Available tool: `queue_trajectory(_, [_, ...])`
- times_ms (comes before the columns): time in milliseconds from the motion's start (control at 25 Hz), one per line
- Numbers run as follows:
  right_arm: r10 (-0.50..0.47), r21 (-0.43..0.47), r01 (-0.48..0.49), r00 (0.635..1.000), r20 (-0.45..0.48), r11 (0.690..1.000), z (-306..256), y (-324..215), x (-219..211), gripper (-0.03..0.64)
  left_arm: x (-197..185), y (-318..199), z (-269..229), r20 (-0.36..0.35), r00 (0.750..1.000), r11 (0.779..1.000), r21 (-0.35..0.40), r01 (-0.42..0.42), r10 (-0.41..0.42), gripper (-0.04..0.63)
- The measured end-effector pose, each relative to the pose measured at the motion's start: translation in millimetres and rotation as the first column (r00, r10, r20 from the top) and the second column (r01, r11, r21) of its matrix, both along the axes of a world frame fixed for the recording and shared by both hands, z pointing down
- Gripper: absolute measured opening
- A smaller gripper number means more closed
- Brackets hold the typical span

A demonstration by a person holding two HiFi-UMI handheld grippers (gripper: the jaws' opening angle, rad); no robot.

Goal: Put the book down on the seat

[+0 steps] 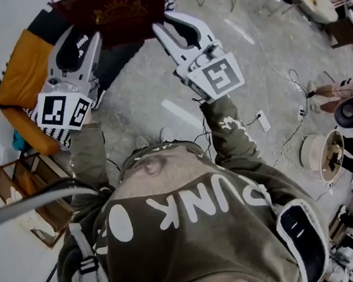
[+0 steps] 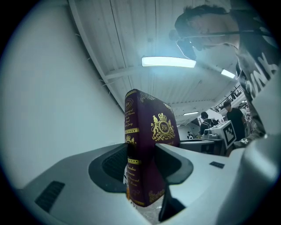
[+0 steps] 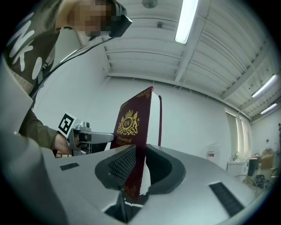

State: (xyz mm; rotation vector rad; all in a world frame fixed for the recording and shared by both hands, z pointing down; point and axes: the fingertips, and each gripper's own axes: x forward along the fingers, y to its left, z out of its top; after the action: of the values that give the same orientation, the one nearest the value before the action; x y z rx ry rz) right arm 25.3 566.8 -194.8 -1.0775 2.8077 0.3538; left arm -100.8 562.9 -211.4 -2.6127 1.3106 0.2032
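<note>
Maroon book hangs above the orange seat, long axis spanning both grippers; left gripper and right gripper jaws clenched on its ends, the left nearer.

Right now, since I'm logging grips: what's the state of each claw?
Left claw: closed on the book.
Right claw: closed on the same book.
</note>
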Motion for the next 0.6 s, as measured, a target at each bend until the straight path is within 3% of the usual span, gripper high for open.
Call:
queue_trajectory(320, [-0.010,-0.002,0.010,1.000,0.029,1.000,6.4,-13.9,33.2,0.084,34.0,-12.0,8.2,0.007,1.000,1.000,-0.016,0.007,-0.007,0.172])
queue_trajectory(600, [0.019,-0.042,-0.018,1.000,0.020,0.999,19.4,-55.5,40.5,0.084,40.1,-55.6,17.9,0.010,1.000,0.999,-0.033,-0.008,0.009,0.172])
